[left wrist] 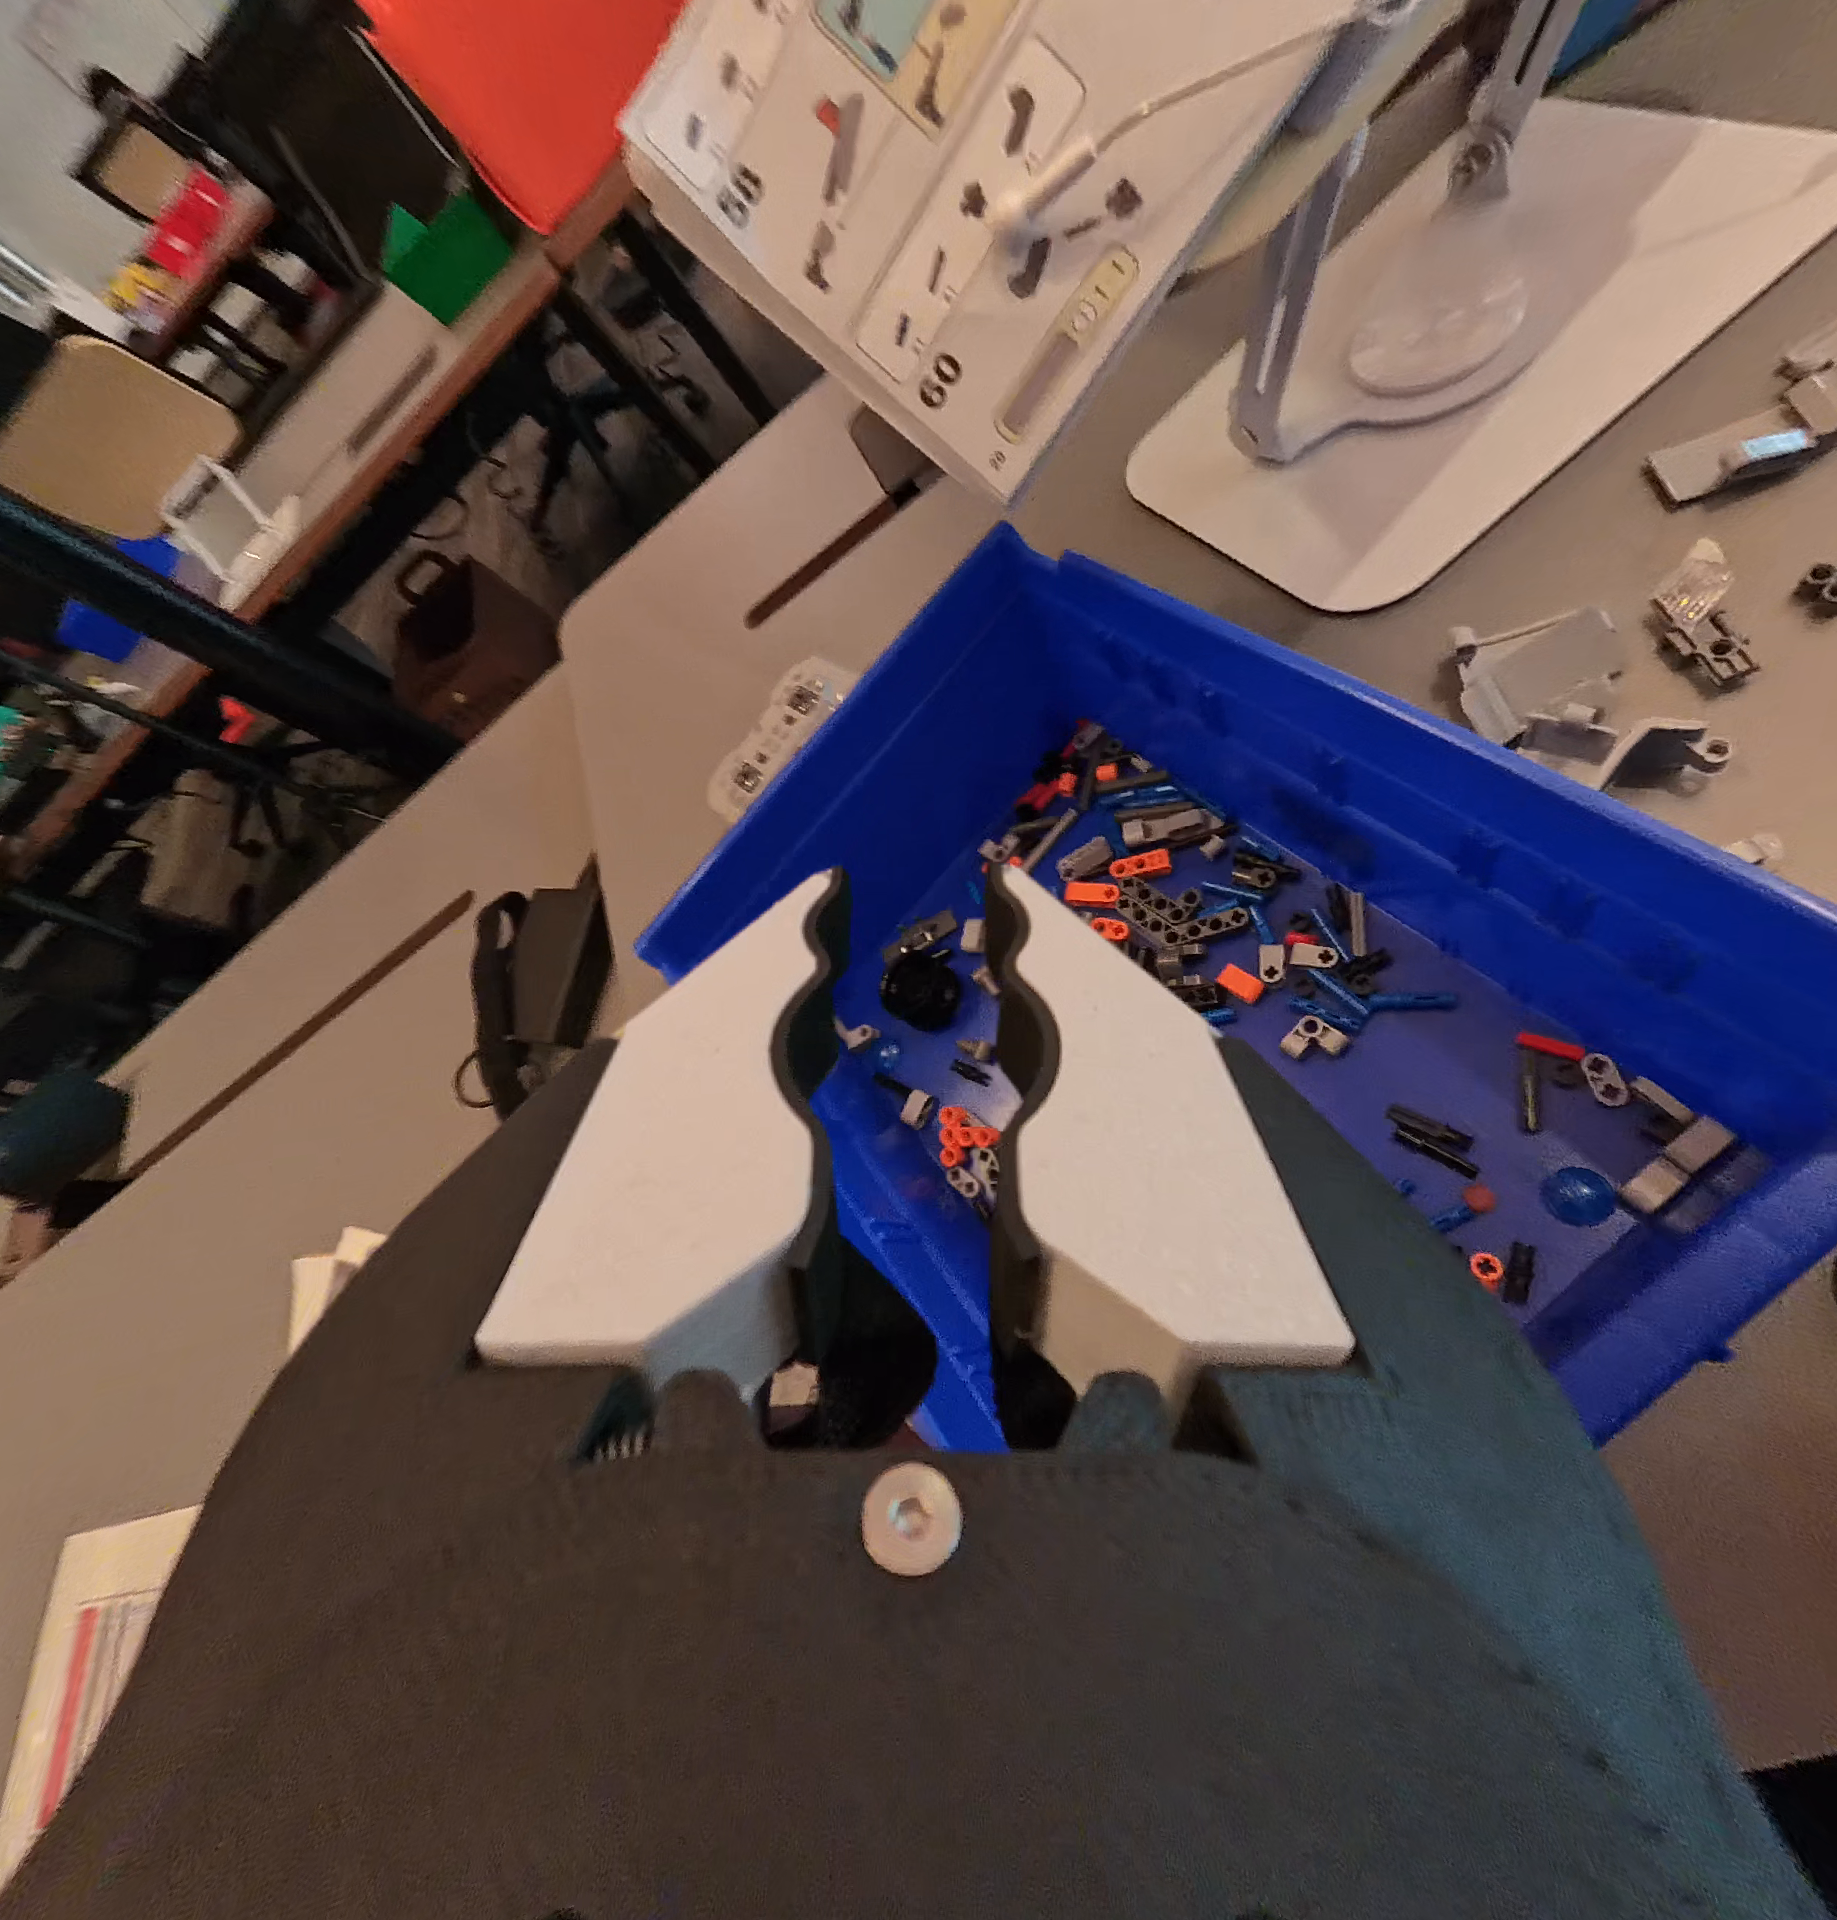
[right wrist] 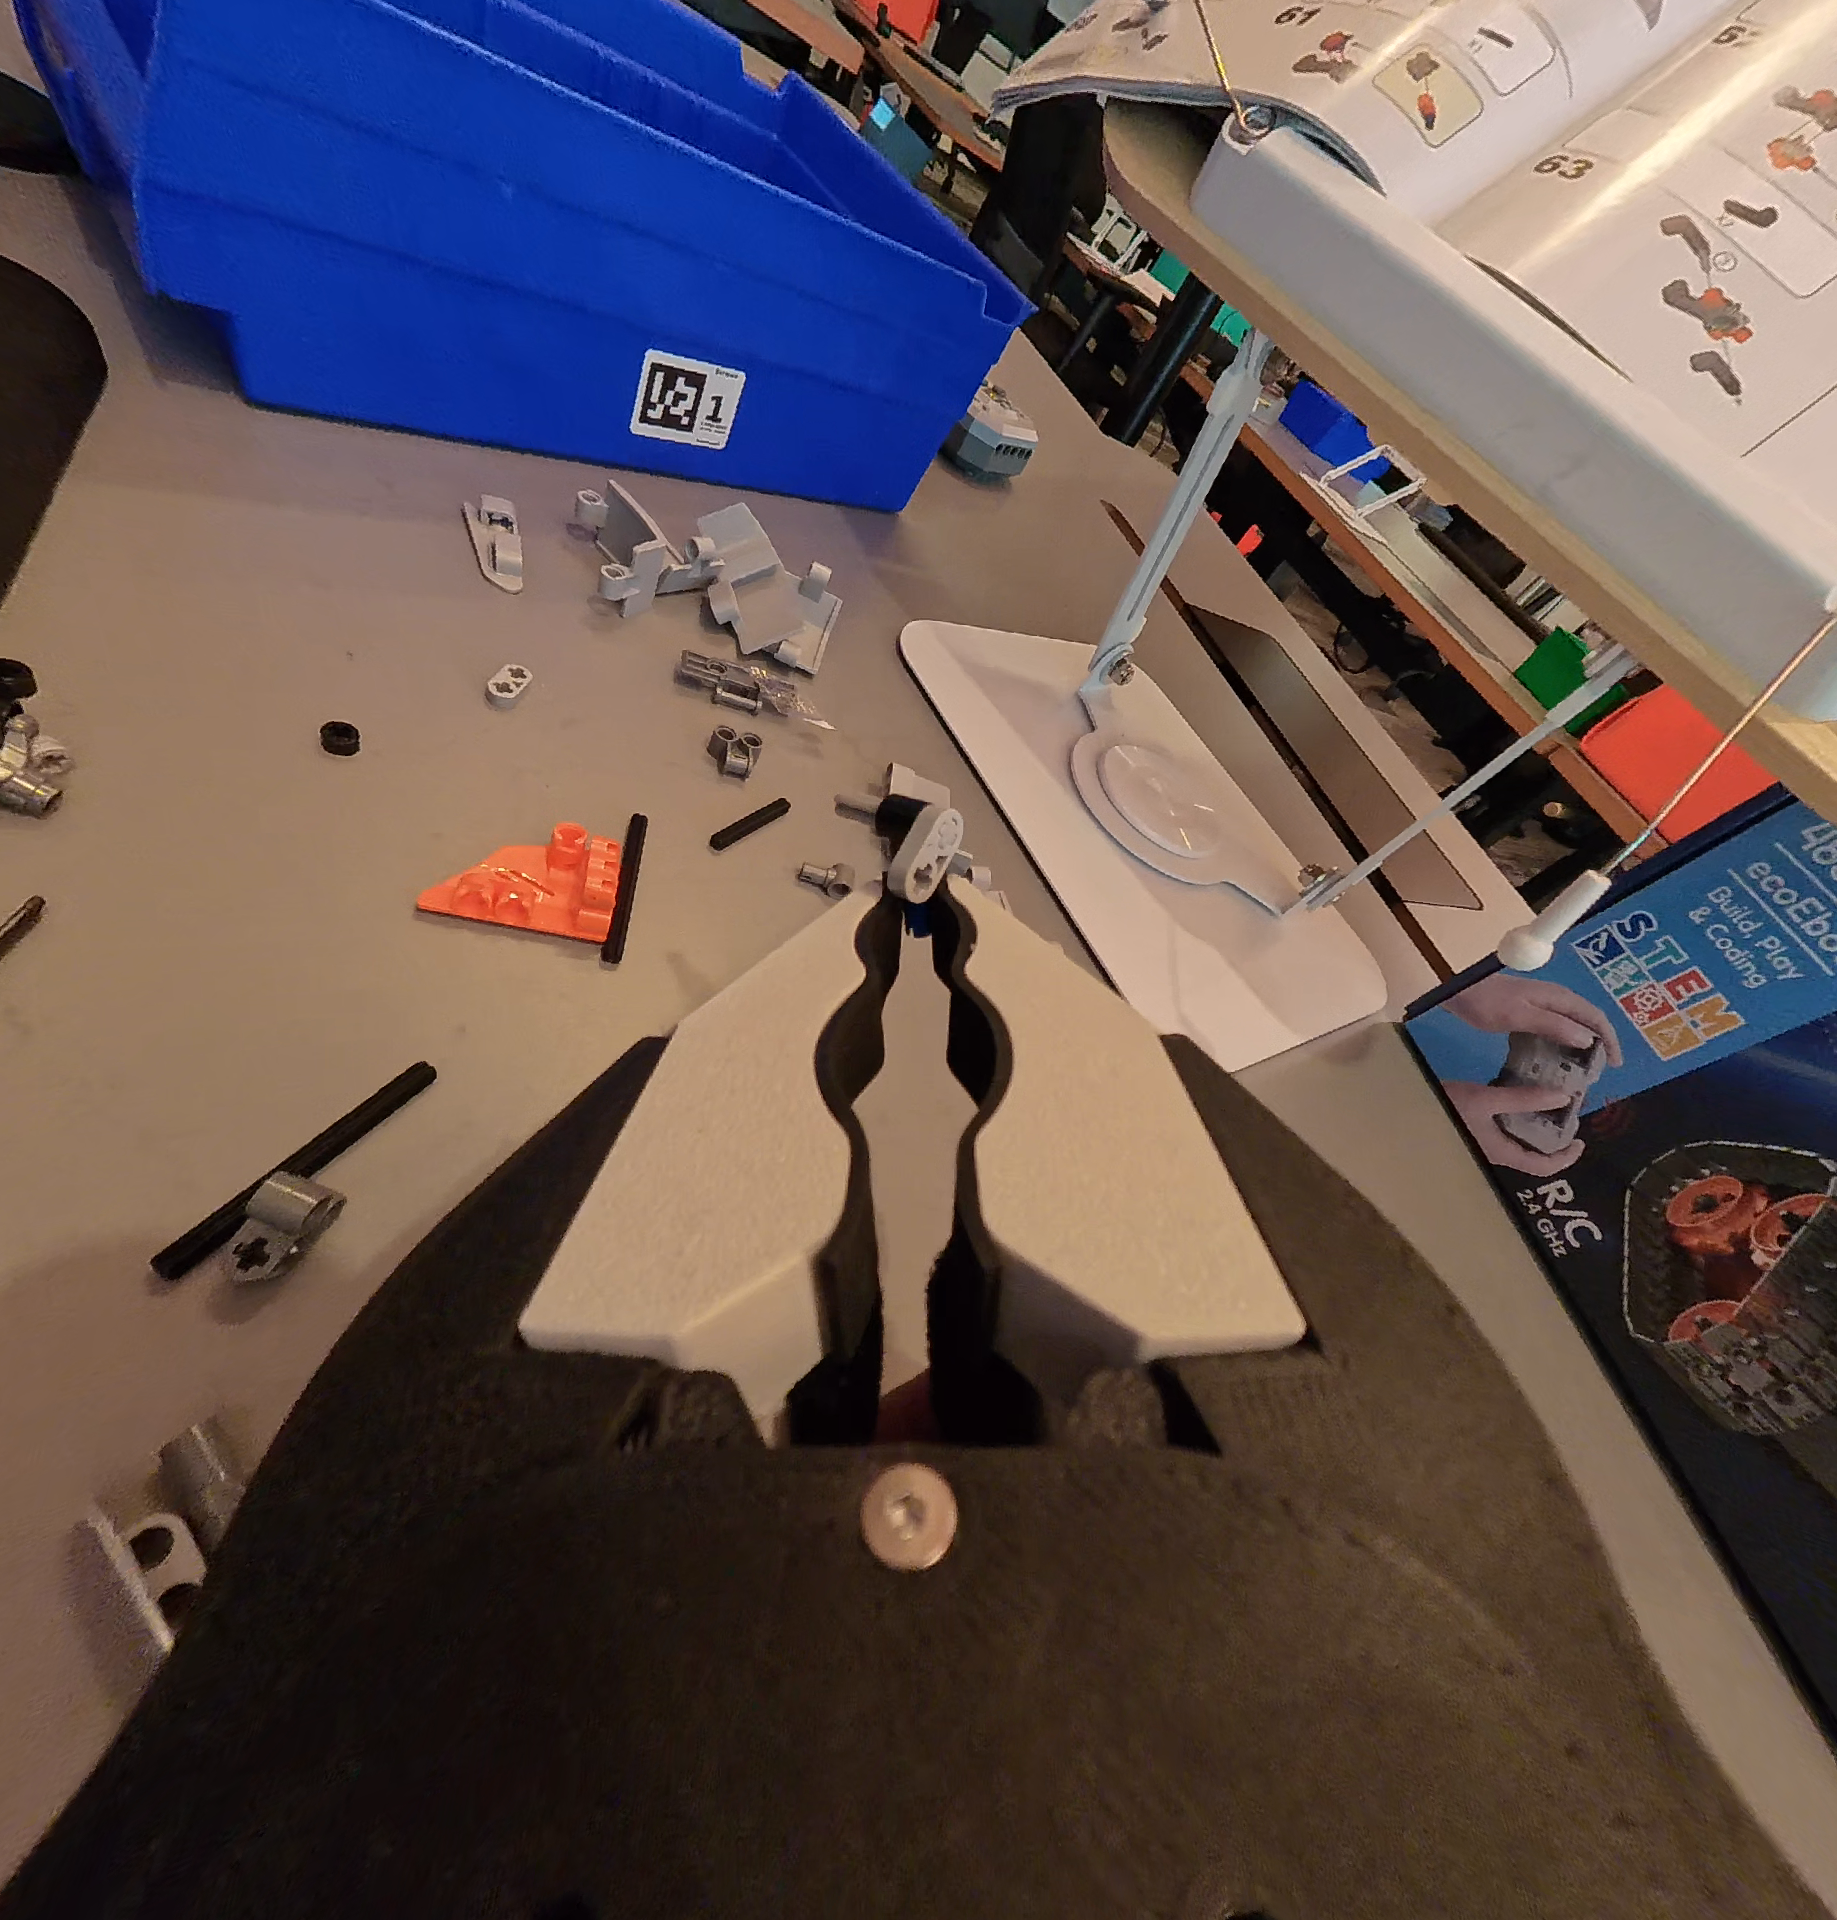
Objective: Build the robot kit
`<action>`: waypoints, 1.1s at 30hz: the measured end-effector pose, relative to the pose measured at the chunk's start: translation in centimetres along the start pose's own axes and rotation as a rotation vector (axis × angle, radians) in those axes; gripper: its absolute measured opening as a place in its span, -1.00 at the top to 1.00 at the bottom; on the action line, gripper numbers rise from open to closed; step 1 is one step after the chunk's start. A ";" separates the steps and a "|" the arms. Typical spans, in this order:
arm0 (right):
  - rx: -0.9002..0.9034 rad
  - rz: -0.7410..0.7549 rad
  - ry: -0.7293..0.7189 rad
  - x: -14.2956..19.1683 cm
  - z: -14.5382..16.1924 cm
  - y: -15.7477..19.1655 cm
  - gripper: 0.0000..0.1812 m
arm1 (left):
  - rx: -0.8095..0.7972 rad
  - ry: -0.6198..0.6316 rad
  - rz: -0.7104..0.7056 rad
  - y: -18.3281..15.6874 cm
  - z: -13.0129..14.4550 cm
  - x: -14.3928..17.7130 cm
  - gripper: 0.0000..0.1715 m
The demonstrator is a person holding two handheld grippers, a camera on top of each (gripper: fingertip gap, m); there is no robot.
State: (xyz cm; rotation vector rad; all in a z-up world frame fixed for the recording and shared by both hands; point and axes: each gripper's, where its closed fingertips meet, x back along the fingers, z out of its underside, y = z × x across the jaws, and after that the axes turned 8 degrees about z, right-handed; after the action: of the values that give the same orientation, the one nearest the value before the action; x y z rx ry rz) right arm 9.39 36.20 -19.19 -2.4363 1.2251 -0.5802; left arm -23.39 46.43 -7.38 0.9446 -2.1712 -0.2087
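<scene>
The left gripper [left wrist: 919, 883] hangs over the near-left corner of a blue bin [left wrist: 1007, 623], its 2 fingers spread with nothing between them. Its grey fingers cover part of the bin floor, so the loose building pieces [left wrist: 1184, 914] beneath them, grey, black, orange and blue, are only partly seen. A blue ball [left wrist: 1577, 1195] lies toward the bin's right end. The left background is blurred and hard to read.

In the right wrist view, stacked blue bins [right wrist: 540, 301] are cut off at the upper left, and grey pieces [right wrist: 722, 582] lie just in front of them. An orange plate [right wrist: 535, 878] lies flat on the table [right wrist: 218, 987], a black rod touching its right edge. The right gripper [right wrist: 919, 904] has its tips pinched on a small grey connector assembly [right wrist: 919, 842]; the part inside the tips is hidden. The white stand [right wrist: 997, 686] sits just to the right, its booklet [right wrist: 1662, 208] cut off at the top.
</scene>
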 end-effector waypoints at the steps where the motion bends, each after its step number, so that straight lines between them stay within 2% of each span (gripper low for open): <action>1: 0.000 0.000 0.000 0.0 0.0 0.0 0.97 | 0.009 0.025 0.025 0.0 0.4 -0.9 0.69; 5: -0.002 0.007 0.000 0.1 0.0 -0.1 0.97 | 0.015 0.127 0.161 -1.2 1.4 -4.3 0.66; 8: -0.007 0.007 0.001 0.0 0.1 -0.1 0.97 | 0.008 0.138 0.265 -2.5 0.1 -6.6 0.66; 12: -0.017 0.003 0.009 -0.1 0.3 -0.1 0.97 | -0.012 0.227 0.425 -3.4 -0.4 -10.2 0.68; 15: -0.022 0.003 0.006 0.0 0.3 -0.1 0.97 | -0.061 0.353 0.470 -2.7 0.9 -12.7 0.71; 18: -0.023 0.006 0.006 0.0 0.3 -0.2 0.97 | -0.106 0.383 0.528 -3.1 1.7 -14.6 0.84; 20: -0.024 0.006 0.005 0.0 0.3 -0.2 0.97 | -0.145 0.401 0.610 -4.2 2.9 -15.4 0.86; 24: -0.022 0.007 0.007 0.0 0.3 -0.2 0.97 | -0.155 0.443 0.648 -5.1 5.1 -16.9 0.80; 30: -0.017 0.014 0.009 0.0 0.3 -0.4 0.97 | -0.165 0.409 0.749 -7.3 5.4 -17.6 0.63; 33: -0.017 0.018 0.008 0.1 0.3 -0.6 0.97 | -0.130 0.403 0.757 -7.5 5.6 -18.1 0.66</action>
State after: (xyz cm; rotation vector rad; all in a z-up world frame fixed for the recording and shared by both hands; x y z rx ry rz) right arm 9.98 36.47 -19.17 -2.4364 1.2595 -0.5774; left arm -14.88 52.67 -24.82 0.0382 -1.9500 0.1921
